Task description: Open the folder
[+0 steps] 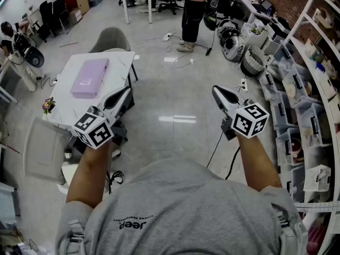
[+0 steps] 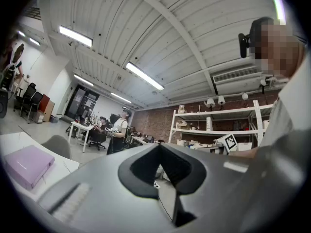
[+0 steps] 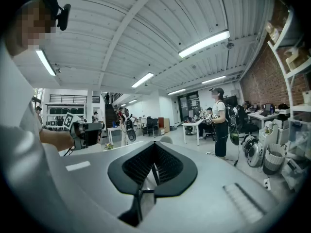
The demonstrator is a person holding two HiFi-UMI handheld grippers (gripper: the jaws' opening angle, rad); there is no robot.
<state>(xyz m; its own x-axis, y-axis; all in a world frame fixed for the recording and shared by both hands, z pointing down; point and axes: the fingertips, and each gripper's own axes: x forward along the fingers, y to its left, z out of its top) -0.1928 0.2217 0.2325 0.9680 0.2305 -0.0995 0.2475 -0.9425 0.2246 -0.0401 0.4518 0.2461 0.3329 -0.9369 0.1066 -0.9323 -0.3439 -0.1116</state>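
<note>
Left tool and right tool are both pinched together, empty, in mid-air. The closed folder lies flat on the tabletop beyond the left tool; the left gripper view shows it too. Shelf bins hold clutter.

One purple folder, one white table at the left and one grey chair at its far side. Two hand-held grippers near: the left hand-held gripper and the right hand-held gripper.

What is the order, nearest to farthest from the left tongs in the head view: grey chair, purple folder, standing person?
1. Purple folder, on the white table.
2. Grey chair, behind that table.
3. Standing person, far ahead, right.
</note>
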